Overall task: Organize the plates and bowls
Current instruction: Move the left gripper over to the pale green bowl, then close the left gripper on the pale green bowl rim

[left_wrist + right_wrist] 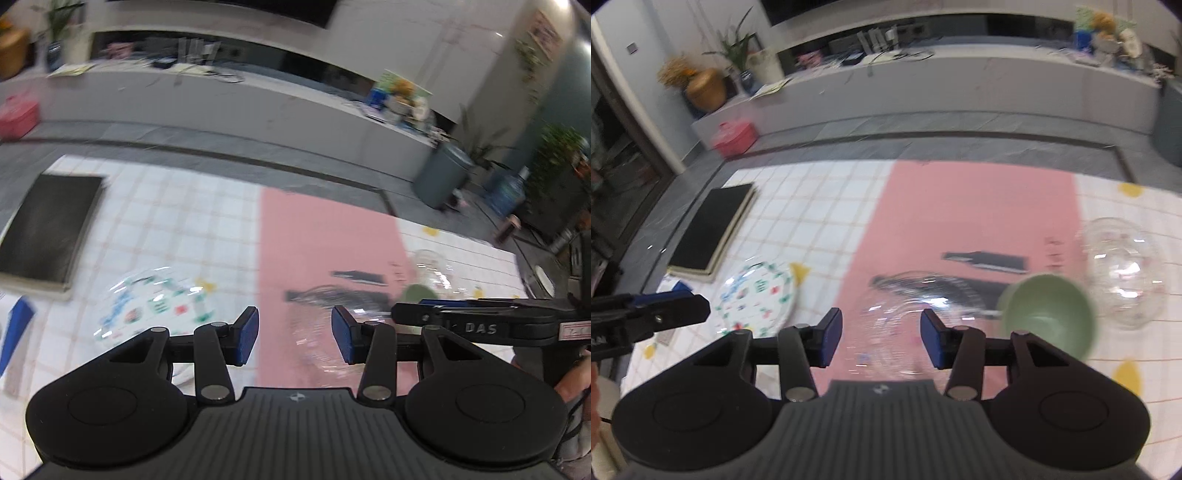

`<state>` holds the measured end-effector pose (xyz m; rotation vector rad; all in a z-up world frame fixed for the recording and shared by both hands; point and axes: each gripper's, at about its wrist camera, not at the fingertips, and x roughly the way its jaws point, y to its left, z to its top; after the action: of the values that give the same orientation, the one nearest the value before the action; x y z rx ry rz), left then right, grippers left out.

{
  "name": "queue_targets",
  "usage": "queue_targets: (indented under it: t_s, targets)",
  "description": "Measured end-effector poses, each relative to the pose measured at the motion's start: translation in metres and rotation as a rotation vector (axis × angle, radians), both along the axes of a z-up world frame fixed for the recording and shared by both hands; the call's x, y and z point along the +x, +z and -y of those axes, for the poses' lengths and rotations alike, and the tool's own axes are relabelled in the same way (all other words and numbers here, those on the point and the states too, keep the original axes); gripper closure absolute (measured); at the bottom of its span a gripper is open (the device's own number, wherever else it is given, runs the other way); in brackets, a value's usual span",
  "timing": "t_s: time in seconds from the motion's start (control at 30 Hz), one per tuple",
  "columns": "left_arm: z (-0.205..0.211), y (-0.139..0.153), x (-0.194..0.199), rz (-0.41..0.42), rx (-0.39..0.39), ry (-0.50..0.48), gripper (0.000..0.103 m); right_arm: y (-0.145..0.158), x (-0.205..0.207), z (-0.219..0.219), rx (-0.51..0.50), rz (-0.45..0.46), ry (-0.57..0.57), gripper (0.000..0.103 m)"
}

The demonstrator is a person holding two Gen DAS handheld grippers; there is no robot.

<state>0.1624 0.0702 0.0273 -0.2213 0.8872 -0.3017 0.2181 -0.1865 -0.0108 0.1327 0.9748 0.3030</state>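
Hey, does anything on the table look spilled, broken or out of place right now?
Nothing looks spilled or broken. The patterned plate, a clear glass bowl on the pink strip, the green bowl and a second clear bowl are spread apart rather than stacked. The green bowl appears tilted, though blur makes that uncertain.

Only one bit of lettering reads here: white capitals "DAS" on the black arm of the right gripper (480, 328), seen side-on from the left wrist view. Just right of that sits a small pale label (576, 329) with red marks, too blurred to make out. On the pink mat (960, 229) there are dark printed shapes and small red marks, all smeared, unreadable. The patterned round plate (757, 299) shows coloured motifs, no legible words.
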Motion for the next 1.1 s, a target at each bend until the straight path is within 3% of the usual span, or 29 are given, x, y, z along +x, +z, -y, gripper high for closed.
queue_targets:
  t_s: [0.27,0.57,1.1]
  targets:
    - [0.077,0.009,0.02,-0.014,0.011,-0.11,0.052,0.002,-0.01,0.063,-0.058,0.011,-0.103,0.056]
    - [0.153,-0.014,0.044,-0.092,0.072,-0.197,0.052,-0.016,-0.013,0.116,-0.067,-0.023,-0.193,0.056]
    - [0.183,-0.087,0.095,-0.258,0.098,-0.125,0.047,-0.077,0.017,0.149,0.05,-0.149,-0.327,0.057]
